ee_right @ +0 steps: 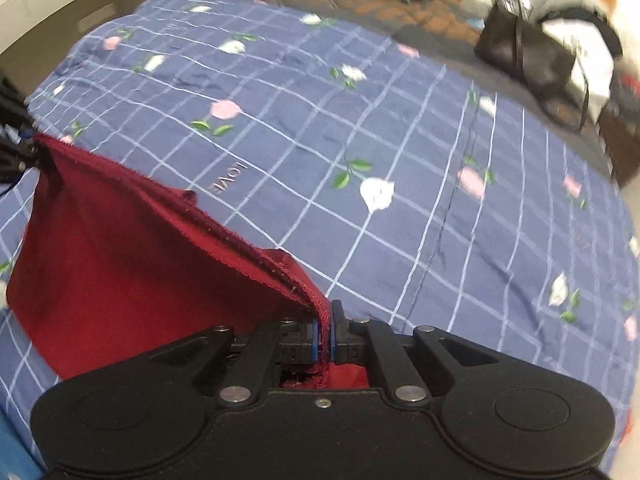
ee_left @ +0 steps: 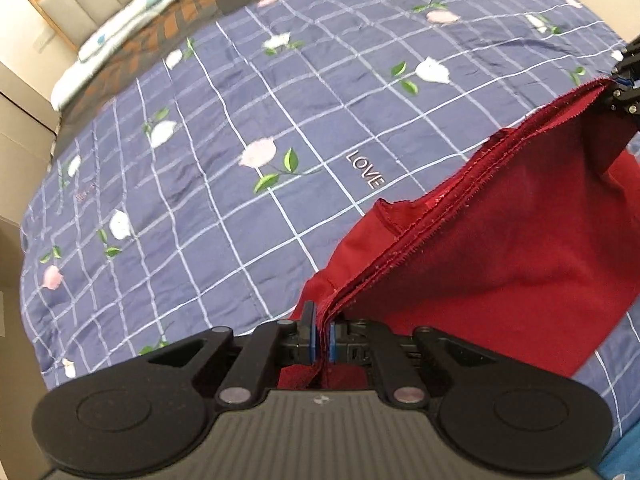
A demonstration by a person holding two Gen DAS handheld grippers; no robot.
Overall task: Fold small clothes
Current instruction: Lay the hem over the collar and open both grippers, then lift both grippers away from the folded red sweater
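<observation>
Bed [ee_left: 224, 184] under a blue checked floral quilt, filling both views. Red garment [ee_left: 500, 248] held up above the quilt near its front edge, several layers stacked, hanging in a slack sheet. Its top hem runs as the long axis straight between the two tools. Left hand-held gripper [ee_left: 321, 334] pinches one hem end, fingers pressed together on the cloth; right hand-held gripper [ee_right: 325, 336] pinches the opposite end likewise. Each is equally near its own corner. Judgement: next move likely lowers the hem forward onto the quilt.
</observation>
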